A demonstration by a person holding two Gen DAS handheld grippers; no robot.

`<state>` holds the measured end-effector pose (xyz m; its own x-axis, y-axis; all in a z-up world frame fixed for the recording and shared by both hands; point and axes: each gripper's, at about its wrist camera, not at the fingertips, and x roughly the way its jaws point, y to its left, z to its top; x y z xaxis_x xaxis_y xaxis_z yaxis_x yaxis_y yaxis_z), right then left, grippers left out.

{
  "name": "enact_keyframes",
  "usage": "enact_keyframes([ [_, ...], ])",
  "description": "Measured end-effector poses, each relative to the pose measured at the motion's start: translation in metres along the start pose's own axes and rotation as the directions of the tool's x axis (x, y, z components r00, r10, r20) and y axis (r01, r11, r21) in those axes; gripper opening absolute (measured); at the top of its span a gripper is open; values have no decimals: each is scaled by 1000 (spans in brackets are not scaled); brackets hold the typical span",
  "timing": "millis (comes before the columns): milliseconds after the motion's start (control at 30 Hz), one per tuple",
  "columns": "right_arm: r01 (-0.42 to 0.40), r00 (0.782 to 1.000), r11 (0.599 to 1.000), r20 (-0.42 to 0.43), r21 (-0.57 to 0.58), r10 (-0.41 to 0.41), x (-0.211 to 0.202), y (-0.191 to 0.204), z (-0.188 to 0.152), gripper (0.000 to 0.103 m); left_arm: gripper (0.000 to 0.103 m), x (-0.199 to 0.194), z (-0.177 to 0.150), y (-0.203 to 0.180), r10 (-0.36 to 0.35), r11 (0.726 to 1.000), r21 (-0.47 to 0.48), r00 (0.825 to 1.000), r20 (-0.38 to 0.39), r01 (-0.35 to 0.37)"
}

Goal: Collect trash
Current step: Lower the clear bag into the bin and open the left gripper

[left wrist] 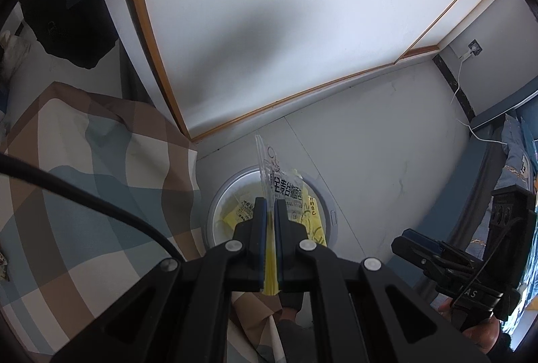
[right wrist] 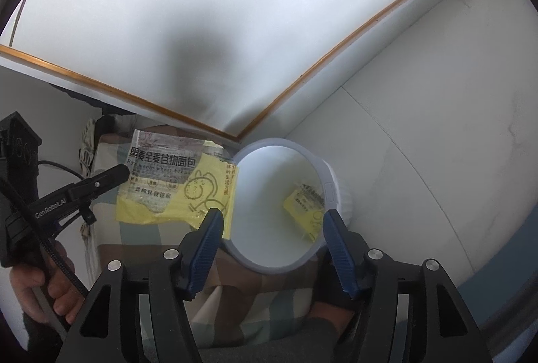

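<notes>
My left gripper point(left wrist: 270, 206) is shut on a clear and yellow bread wrapper point(left wrist: 284, 191) printed with black characters. It hangs over the round white bin point(left wrist: 215, 205) on the floor. From the right wrist view that wrapper point(right wrist: 175, 185) spreads flat just left of the bin point(right wrist: 279, 144), pinched at its left edge by the left gripper point(right wrist: 117, 174). A second yellow wrapper point(right wrist: 304, 208) lies inside the bin, also seen as the yellow piece point(left wrist: 240, 215) below my left fingers. My right gripper point(right wrist: 273, 218) stands open above the bin's near rim, with nothing between its pads.
A plaid cloth point(left wrist: 84, 178) covers the left side beside the bin. White panels with wooden trim point(left wrist: 269, 27) stand behind it. A white cable point(left wrist: 460, 87) runs down the far wall. Blue bedding point(left wrist: 517, 144) is at the right. A shoe point(right wrist: 88, 148) lies on the floor.
</notes>
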<state>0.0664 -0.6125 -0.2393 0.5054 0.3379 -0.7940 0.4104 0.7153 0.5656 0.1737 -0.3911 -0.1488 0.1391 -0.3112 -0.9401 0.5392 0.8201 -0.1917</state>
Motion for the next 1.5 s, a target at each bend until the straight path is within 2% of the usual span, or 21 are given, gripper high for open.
enact_keyframes([
  [300, 8, 1000, 999, 19, 42, -9, -7, -5, -7, 70, 1, 11, -2, 3, -2, 1000, -17, 998, -55, 1],
  [600, -17, 1000, 994, 17, 104, 15, -9, -13, -10, 74, 1, 26, -4, -5, 58, 998, 11, 993, -98, -58],
  [800, -32, 999, 993, 17, 115, 30, -12, -15, -13, 75, 2, 32, -5, -4, 90, 996, -6, 989, -118, -91],
  [1067, -33, 999, 991, 15, 126, 32, -14, -18, -16, 75, 3, 30, -9, -7, 85, 996, -23, 987, -133, -89],
  [1167, -31, 999, 992, 15, 126, 29, -16, -18, -16, 75, 8, 28, -11, -7, 91, 995, -18, 988, -128, -94],
  [1233, -31, 999, 992, 19, 124, 29, -17, -16, -17, 75, 16, 25, -13, -7, 83, 996, -21, 989, -126, -87],
  [1333, -25, 999, 993, 23, 118, 23, -20, -13, -18, 75, 21, 20, -16, -9, 77, 997, -17, 990, -115, -80],
  [1500, -17, 999, 992, 33, 122, 13, -25, -12, -19, 77, 25, 5, -19, -11, 81, 997, -1, 994, -75, -81],
])
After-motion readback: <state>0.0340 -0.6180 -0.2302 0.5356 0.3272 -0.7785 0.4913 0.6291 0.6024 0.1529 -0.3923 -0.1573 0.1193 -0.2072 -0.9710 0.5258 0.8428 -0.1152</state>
